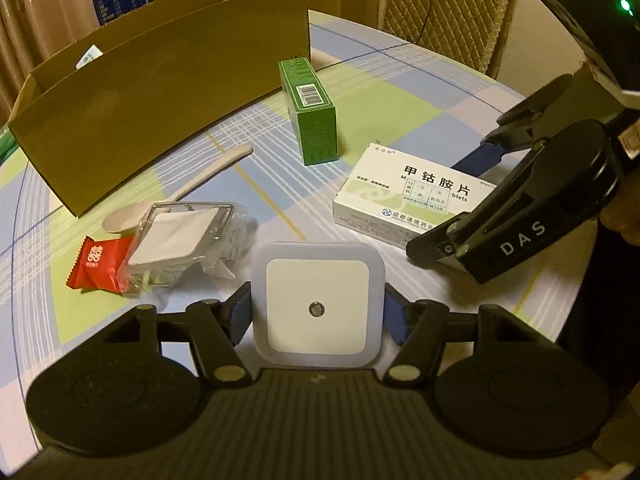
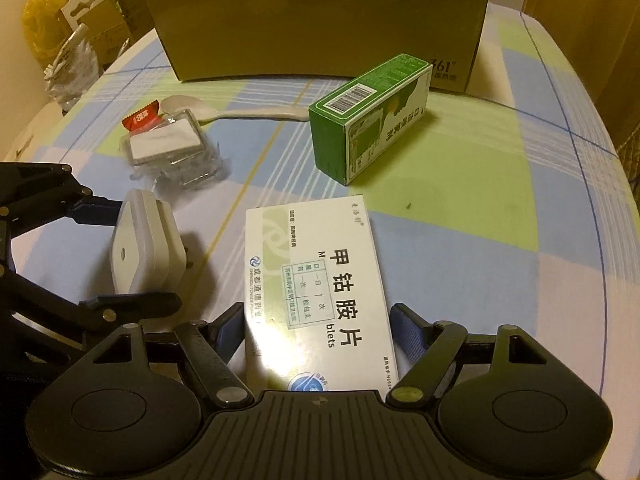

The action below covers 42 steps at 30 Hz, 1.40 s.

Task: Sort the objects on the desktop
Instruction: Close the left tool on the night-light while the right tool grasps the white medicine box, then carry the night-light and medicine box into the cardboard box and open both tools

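My left gripper [image 1: 318,316] is shut on a white square night light [image 1: 317,306], held just above the table; the right wrist view shows the night light [image 2: 146,246] between the left fingers. My right gripper [image 2: 318,330] straddles the near end of a white medicine box [image 2: 320,284], its blue pads close to both sides; the box lies flat on the table and also shows in the left wrist view [image 1: 412,200]. A green box [image 1: 314,110] lies behind it. A cardboard box [image 1: 160,92] stands open at the back.
A white spoon [image 1: 180,196], a clear plastic packet [image 1: 188,240] and a red sachet [image 1: 98,264] lie at the left on the checked tablecloth [image 1: 400,112]. A chair [image 1: 444,12] stands behind the table. Bags and cartons [image 2: 76,40] sit beyond the left edge.
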{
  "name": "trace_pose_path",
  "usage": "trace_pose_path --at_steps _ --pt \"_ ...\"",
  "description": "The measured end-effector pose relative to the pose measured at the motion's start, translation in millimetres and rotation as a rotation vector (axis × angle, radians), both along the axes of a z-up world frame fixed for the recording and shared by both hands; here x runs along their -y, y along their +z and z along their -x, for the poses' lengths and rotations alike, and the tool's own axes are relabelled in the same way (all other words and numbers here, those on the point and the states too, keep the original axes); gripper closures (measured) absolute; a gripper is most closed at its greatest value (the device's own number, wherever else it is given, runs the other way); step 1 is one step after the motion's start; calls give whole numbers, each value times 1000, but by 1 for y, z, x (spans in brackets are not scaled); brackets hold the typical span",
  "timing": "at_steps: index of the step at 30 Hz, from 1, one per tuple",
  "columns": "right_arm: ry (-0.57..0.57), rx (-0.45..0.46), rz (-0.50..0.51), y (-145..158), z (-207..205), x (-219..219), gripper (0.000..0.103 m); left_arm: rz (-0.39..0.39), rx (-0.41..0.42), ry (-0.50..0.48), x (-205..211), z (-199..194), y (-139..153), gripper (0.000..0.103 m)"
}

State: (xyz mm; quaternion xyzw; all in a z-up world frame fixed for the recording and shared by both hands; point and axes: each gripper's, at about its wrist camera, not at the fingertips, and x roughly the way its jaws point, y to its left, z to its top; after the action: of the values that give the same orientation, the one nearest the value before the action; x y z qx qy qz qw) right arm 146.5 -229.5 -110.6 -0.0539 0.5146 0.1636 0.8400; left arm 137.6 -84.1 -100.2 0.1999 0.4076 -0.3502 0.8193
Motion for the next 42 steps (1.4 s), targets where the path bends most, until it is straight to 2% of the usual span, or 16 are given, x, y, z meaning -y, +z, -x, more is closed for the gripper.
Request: trace_pose_path --at_steps 9,20,31,42 --pt "-17 30 8 1 6 -3 34 13 -29 35 -1 -3 0 42" --pt "-58 133 -44 40 28 6 34 74 -56 181 -13 -1 18 43" --pt "-90 229 -95 89 37 12 34 97 -3 238 -21 6 62 43" --pt "-57 358 -97 144 -2 3 34 114 87 249 -22 -31 119 43"
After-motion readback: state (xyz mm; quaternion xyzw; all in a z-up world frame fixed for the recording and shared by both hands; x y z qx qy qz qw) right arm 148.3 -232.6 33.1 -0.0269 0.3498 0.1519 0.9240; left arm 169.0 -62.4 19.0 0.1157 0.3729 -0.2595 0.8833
